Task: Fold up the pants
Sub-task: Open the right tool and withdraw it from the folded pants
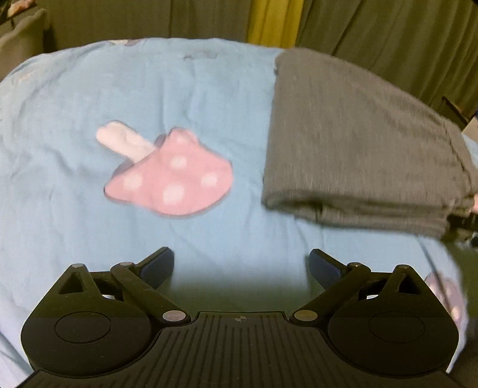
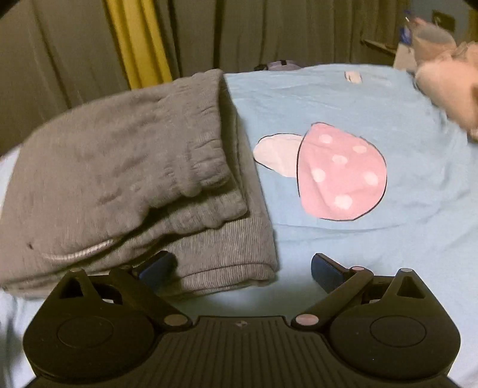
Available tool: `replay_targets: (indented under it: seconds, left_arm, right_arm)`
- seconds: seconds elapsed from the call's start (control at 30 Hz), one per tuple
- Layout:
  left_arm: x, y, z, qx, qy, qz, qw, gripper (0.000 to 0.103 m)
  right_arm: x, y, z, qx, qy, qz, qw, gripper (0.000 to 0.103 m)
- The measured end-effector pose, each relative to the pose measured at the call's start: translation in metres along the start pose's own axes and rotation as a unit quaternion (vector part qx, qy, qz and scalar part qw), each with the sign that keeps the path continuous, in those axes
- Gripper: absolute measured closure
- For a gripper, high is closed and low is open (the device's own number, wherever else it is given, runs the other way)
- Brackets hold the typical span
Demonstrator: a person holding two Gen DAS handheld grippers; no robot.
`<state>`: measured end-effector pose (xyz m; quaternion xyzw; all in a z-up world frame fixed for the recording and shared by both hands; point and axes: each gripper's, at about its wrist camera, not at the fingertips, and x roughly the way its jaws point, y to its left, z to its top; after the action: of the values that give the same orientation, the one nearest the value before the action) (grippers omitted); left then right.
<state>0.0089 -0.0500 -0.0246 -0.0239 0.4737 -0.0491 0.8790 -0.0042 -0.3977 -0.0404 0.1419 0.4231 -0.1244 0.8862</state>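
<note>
The grey pants [image 1: 352, 149] lie folded into a thick stack on the light blue bedsheet [image 1: 89, 98], at the right of the left wrist view. My left gripper [image 1: 241, 264] hangs open over bare sheet, below and left of the stack, nothing between its fingers. In the right wrist view the same folded pants [image 2: 125, 179] fill the left side, elastic waistband on top and a pale drawstring at the near edge. My right gripper [image 2: 242, 268] is open at the stack's near right corner. Its left fingertip [image 2: 155, 268] sits against the fabric edge, the right one over the sheet.
A pink mushroom print [image 1: 173, 176] marks the sheet [image 2: 388, 238] beside the pants, also the mushroom print [image 2: 337, 176] in the right view. Olive and yellow curtains [image 1: 269, 21] hang behind the bed. A pink plush toy [image 2: 448, 89] lies at the bed's far right.
</note>
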Motion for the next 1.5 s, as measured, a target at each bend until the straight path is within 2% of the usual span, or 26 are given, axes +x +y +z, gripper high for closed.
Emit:
replay_targets:
  seconds: [0.1,0.17,0.27,0.3,0.43,0.6,0.7,0.97,1.07,1.3,1.4,1.5]
  left_arm:
    - [-0.004,-0.015,-0.007,0.045,-0.002,0.029,0.9986,0.002]
    - [-0.005,-0.022,-0.012,0.057,0.006,0.033,0.9978,0.002]
    - [-0.01,-0.03,-0.021,0.071,0.012,0.041,0.9966,0.002]
    - [-0.01,-0.031,-0.022,0.074,0.014,0.043,0.9962,0.002]
    - [-0.017,-0.035,-0.026,0.06,0.031,0.051,0.9964,0.002]
    - [-0.033,-0.034,-0.032,0.017,0.043,0.054,0.9975,0.002]
    - [-0.047,-0.039,-0.033,0.016,0.033,0.054,0.9979,0.002]
    - [-0.075,-0.08,-0.045,0.09,-0.006,0.053,0.9945,0.002]
    - [-0.082,-0.089,-0.047,0.103,-0.022,0.072,0.9918,0.002]
    - [-0.086,-0.087,-0.048,0.082,-0.017,0.054,0.995,0.001]
    - [-0.082,-0.083,-0.046,0.069,-0.012,0.063,0.9956,0.001]
    - [-0.08,-0.076,-0.044,0.047,-0.008,0.052,0.9975,0.001]
  right_arm:
    - [-0.007,-0.004,-0.003,0.02,-0.003,0.002,1.0,0.004]
    - [-0.019,0.0,-0.009,0.022,-0.019,-0.007,1.0,0.004]
    - [-0.038,0.017,-0.022,0.004,-0.046,-0.072,0.996,0.004]
    - [-0.043,0.022,-0.025,-0.005,-0.043,-0.081,0.996,0.004]
    - [-0.053,0.042,-0.036,-0.083,0.012,-0.044,0.995,0.004]
    - [-0.08,0.066,-0.063,-0.152,-0.002,-0.04,0.988,0.004]
    - [-0.09,0.072,-0.068,-0.17,-0.003,-0.024,0.985,0.004]
    - [-0.111,0.082,-0.076,-0.179,-0.005,-0.004,0.984,0.004]
    - [-0.117,0.083,-0.076,-0.177,-0.003,-0.021,0.984,0.004]
    - [-0.113,0.077,-0.073,-0.153,0.025,-0.007,0.988,0.004]
    - [-0.109,0.079,-0.074,-0.159,0.038,-0.004,0.987,0.004]
    - [-0.106,0.081,-0.076,-0.168,0.043,-0.001,0.985,0.004]
